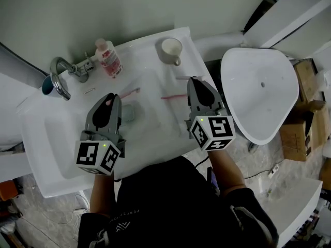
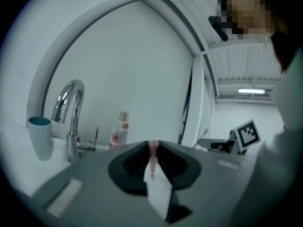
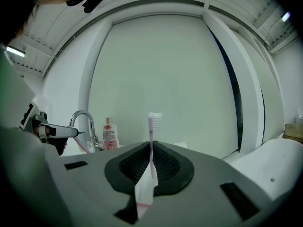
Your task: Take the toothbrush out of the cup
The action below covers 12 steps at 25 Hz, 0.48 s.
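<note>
Two pink toothbrushes on the go, one per tool. My right tool [image 1: 195, 82] is pinching a thin pale-pink toothbrush [image 3: 151, 132] that sticks up past the tips, white bristle head on top. My left tool [image 1: 110, 99] is nipped onto the end of a second pink toothbrush [image 1: 130, 92], which pokes out sideways over the basin. Both brushes are clear of any cup, up above the white sink surface [image 1: 140, 53]. The chrome tap [image 1: 59, 74] is at the back left with a pink-and-white bottle [image 1: 108, 58] just right of it and a plain pale wall behind. A white toilet [image 1: 258, 87] is off to my right, with cardboard boxes [image 1: 305, 102] past it. The white mug [image 1: 170, 50] sits at the back edge, its inside showing white. The teal cup [image 1: 46, 84] stands left of the tap, and I can't see into it.
</note>
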{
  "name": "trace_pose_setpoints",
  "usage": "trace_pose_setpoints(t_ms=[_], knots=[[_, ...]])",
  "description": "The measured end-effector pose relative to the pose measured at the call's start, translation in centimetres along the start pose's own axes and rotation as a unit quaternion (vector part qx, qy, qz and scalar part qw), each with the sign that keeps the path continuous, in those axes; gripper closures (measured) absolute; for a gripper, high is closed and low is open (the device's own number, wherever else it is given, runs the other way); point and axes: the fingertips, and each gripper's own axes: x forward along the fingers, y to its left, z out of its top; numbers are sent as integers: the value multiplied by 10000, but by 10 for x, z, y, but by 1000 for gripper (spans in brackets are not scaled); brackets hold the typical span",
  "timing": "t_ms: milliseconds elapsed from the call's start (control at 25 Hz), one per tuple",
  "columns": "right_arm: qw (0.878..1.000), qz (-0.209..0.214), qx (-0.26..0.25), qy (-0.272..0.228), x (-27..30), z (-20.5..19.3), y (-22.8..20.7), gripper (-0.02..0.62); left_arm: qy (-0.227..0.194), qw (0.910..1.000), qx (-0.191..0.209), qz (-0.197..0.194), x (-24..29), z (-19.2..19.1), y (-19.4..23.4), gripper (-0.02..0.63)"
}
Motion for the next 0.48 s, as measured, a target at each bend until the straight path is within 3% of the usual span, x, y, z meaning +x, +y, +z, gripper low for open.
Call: trace_pose_setpoints(t_ms=[480], knots=[[9992,309,-32,266,-11,-15,16,578,-112,9996,-42,258,-18,1,4,551]])
